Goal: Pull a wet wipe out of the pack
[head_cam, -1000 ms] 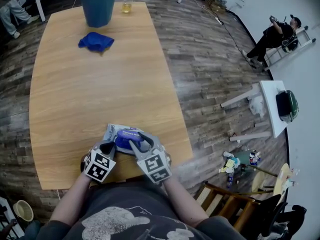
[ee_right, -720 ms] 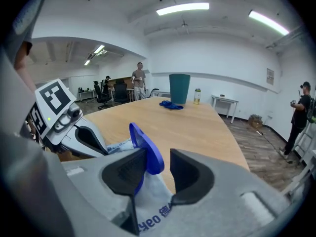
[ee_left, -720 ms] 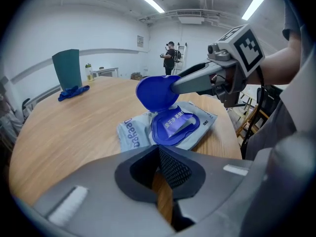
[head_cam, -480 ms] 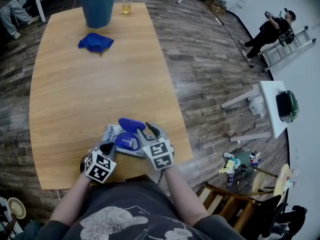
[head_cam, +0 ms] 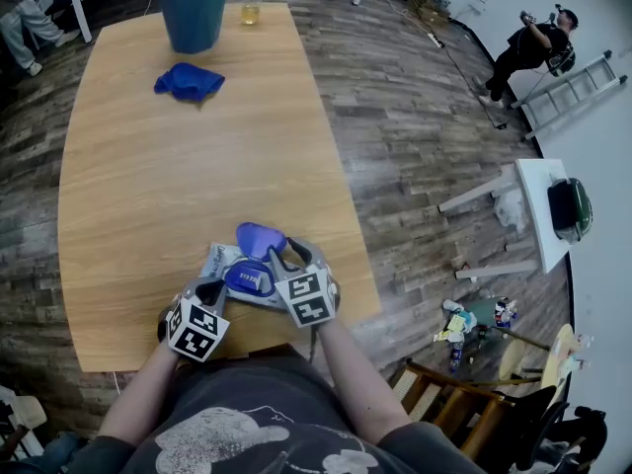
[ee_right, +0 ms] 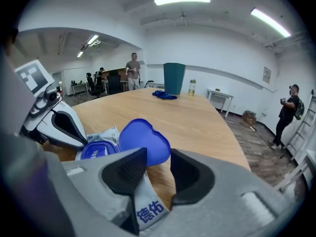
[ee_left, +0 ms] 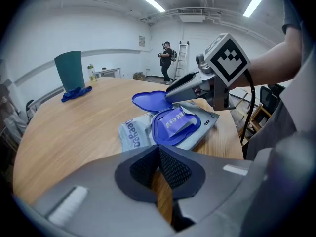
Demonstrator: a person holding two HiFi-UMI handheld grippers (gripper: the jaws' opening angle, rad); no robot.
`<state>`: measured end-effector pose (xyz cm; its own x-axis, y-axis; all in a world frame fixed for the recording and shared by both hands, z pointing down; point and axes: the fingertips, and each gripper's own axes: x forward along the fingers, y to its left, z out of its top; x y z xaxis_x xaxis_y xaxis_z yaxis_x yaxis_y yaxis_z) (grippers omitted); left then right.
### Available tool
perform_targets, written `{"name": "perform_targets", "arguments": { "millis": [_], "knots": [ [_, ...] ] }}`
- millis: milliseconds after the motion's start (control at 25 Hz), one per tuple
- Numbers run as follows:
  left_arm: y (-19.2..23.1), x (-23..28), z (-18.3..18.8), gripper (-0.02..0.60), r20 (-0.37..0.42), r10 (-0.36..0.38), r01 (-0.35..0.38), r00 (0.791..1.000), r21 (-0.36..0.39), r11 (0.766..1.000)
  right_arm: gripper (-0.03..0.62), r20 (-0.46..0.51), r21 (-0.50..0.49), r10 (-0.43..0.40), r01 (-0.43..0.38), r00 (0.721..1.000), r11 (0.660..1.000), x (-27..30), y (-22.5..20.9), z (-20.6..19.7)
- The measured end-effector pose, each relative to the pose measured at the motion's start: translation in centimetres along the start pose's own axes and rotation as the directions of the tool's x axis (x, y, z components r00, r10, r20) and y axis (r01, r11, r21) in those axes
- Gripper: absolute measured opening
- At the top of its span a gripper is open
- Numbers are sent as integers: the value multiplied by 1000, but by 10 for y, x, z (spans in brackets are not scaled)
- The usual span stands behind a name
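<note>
Since the earlier frames, the blue lid (head_cam: 259, 237) of the wipe pack (head_cam: 219, 261) had swung open and stood raised at the pack's far side, and the right gripper (ee_right: 158, 156) had shifted forward over the pack. The wooden table (head_cam: 148, 166) carried the pack flat beside its near edge, directly ahead of both grippers. The right gripper's jaws stood apart with nothing pinched. The raised lid lay just beyond their tips, and a corner of the pack lay beneath them. The left gripper (ee_left: 158, 151) sat just short of the pack's near side, jaws pressed together and empty. A printed blue seal label (ee_left: 177, 123) lay in the uncovered opening.
</note>
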<state>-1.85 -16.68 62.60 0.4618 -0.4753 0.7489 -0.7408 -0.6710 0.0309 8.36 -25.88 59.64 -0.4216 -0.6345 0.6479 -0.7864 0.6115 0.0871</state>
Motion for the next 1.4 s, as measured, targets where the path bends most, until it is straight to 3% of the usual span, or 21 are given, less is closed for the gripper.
{"name": "perform_targets", "arguments": {
  "millis": [240, 360, 480, 560, 600, 720, 840, 1040, 1120, 1200, 1240, 1400],
  "knots": [
    [0, -8, 6, 18, 34, 14, -14, 999, -4, 1000, 140, 44, 29, 12, -13, 999, 1000, -6, 0, 5],
    [-1, -19, 25, 18, 121, 28, -24, 992, -39, 999, 140, 102, 44, -9, 5, 995, 999, -19, -3, 13],
    [-15, -25, 46, 21, 204, -17, 24, 979, -34, 999, 140, 125, 74, -29, 19, 992, 997, -33, -5, 12],
    [-31, -20, 54, 183, 209, -73, 73, 975, 12, 997, 140, 122, 96, -36, 24, 992, 995, -39, -5, 8],
    [-37, -16, 55, 225, 200, -87, 80, 976, 39, 996, 140, 119, 103, -38, 26, 992, 994, -41, -5, 5],
    [-45, -3, 58, 273, 171, -60, 39, 983, 125, 991, 140, 109, 107, -42, 30, 993, 994, -46, -1, -1],
    [-43, 10, 59, 272, 167, -15, -11, 986, 155, 988, 140, 105, 109, -48, 36, 993, 993, -51, 2, -5],
    [-37, 9, 67, 211, 207, 17, -40, 978, 104, 994, 140, 100, 112, -52, 40, 994, 993, -56, 5, -9],
    [-35, 6, 68, 166, 216, 19, -40, 976, 96, 995, 140, 96, 112, -51, 40, 994, 993, -58, 6, -10],
    [-32, 1, 70, 59, 231, 21, -41, 973, 85, 996, 140, 96, 113, -48, 37, 994, 993, -59, 7, -11],
    [-30, -1, 70, 37, 239, 21, -40, 971, 74, 996, 140, 97, 113, -46, 35, 994, 993, -59, 8, -10],
    [-14, -13, 72, 28, 273, 62, -70, 960, 17, 997, 139, 109, 104, -14, 3, 994, 995, -59, 20, -6]
  ]
}}
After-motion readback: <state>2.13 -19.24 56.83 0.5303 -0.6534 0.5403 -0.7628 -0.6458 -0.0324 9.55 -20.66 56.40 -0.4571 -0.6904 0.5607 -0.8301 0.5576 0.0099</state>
